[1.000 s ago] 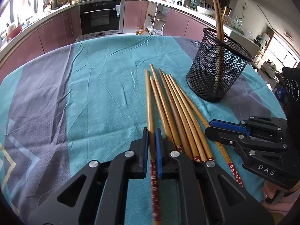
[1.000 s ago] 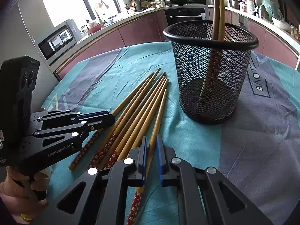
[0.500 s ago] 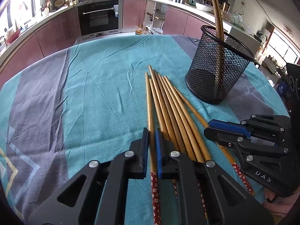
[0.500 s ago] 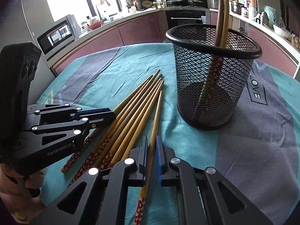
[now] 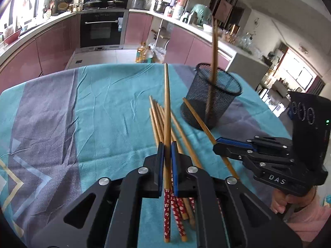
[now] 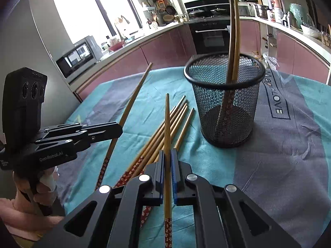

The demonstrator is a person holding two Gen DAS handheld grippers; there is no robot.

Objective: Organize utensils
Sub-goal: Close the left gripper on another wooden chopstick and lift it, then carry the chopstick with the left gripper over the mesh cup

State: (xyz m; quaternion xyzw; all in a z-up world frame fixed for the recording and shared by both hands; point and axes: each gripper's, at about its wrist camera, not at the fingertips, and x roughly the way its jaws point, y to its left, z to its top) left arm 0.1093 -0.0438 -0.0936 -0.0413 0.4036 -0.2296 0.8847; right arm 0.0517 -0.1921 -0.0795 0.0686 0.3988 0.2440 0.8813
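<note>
left gripper point(image 5: 167, 144) is clamped on one chopstick point(image 5: 167, 103) pointing to 12 o'clock. loose chopsticks point(image 6: 163, 132) lie on the tablecloth point(image 5: 103, 107). right gripper point(image 6: 167, 152) pinches another chopstick point(image 6: 167, 124); mesh basket point(image 6: 225, 103) at 1 o'clock holds two.

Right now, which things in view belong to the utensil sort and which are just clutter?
In the job:
- left tongs, shut on a chopstick
- right tongs, shut on another chopstick
- loose chopsticks on the tablecloth
- mesh holder

Lying about:
- oven
- microwave
- oil bottle
</note>
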